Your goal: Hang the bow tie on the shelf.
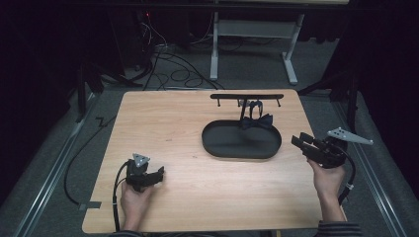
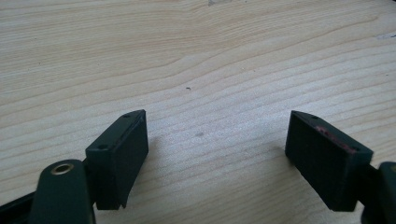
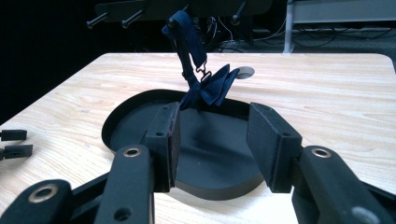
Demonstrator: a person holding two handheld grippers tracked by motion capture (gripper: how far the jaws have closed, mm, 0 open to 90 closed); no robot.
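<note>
Progress appears early: one navy bow tie point(image 3: 209, 86) hangs by its strap from one black peg rack point(image 1: 247, 97), its bow resting at the far rim of one oval black tray point(image 1: 217, 148) on the surface point(image 1: 173, 123); removal is judged outstanding. Right gripper point(image 3: 212, 140) faces the tie with jaws parted and empty; left gripper point(image 2: 215, 154) rests wide and empty, well apart.

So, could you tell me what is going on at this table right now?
A person holds a gripper in each hand over a wooden table. The right gripper, jaws open and empty, points at a dark blue bow tie that hangs by its strap from a black peg rack, its bow dipping to the rim of a black oval tray. The left gripper rests open near the table's front left, away from the tray.
</note>
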